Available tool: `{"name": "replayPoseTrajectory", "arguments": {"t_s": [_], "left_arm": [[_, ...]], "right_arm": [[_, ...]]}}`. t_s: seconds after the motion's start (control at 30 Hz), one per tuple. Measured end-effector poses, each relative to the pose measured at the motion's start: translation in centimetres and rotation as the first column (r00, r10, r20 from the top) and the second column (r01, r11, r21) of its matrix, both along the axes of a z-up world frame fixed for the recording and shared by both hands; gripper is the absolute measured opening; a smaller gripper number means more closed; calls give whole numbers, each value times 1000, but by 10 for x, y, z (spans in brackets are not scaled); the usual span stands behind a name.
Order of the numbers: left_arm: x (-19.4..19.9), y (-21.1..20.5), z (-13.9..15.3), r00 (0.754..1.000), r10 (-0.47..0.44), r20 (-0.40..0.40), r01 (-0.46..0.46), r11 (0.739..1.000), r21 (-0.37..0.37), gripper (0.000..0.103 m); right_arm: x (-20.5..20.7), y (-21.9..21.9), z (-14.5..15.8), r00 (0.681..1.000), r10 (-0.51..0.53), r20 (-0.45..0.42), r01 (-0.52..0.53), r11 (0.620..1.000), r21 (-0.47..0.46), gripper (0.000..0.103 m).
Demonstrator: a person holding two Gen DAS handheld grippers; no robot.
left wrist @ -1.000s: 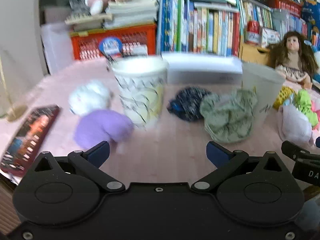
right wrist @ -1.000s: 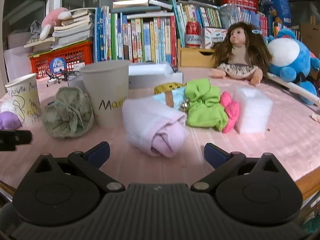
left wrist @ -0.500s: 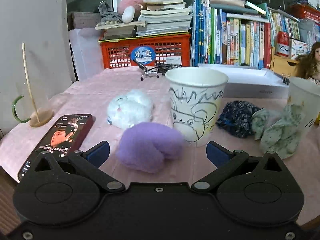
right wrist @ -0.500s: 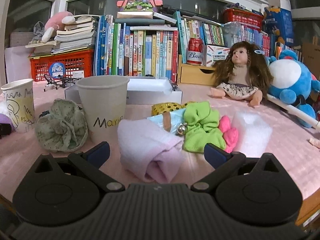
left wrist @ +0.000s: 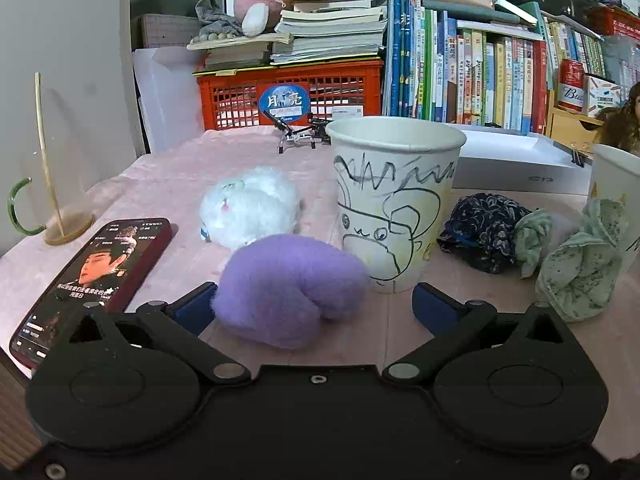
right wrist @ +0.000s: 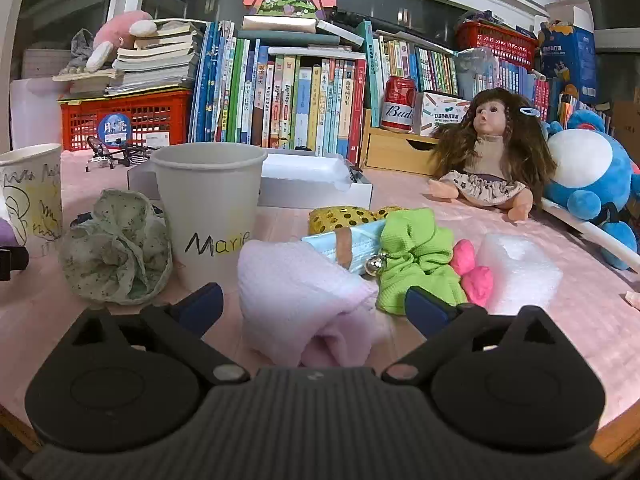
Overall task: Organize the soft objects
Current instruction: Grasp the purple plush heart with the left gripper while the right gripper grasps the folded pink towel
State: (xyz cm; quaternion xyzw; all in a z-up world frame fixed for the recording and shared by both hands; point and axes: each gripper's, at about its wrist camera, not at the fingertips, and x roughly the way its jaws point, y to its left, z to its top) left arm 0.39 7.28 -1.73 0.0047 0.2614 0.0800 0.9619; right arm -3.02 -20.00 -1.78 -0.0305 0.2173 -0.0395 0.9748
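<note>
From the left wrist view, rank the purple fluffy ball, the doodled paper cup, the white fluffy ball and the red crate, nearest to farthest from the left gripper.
1. Purple fluffy ball: lies between the open fingers of the left gripper.
2. Doodled paper cup: just behind, to the right.
3. White fluffy ball: behind the purple one, to the left; close to the cup's rank.
4. Red crate: at the table's back.

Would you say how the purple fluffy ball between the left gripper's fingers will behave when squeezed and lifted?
The purple fluffy ball looks fuzzy and plump, so it probably compresses and weighs little. Its rounded shape may roll if nudged towards the doodled paper cup.
</note>
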Motion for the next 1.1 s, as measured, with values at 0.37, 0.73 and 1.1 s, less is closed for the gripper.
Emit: {"name": "replayPoseTrajectory", "arguments": {"t_s": [0.37, 0.73, 1.1], "left_arm": [[5, 3, -2, 1000, 8, -2, -8, 1000, -21, 97], [5, 3, 1, 1000, 27, -2, -27, 1000, 2, 75], [-6, 3, 9, 1000, 21, -9, -21, 1000, 3, 69]], "right_arm": [[5, 3, -2, 1000, 6, -17, -6, 1000, -2, 97], [10, 1, -1, 999, 6, -45, -5, 1000, 15, 84], [5, 0, 6, 999, 7, -50, -5, 1000, 30, 60]]}}
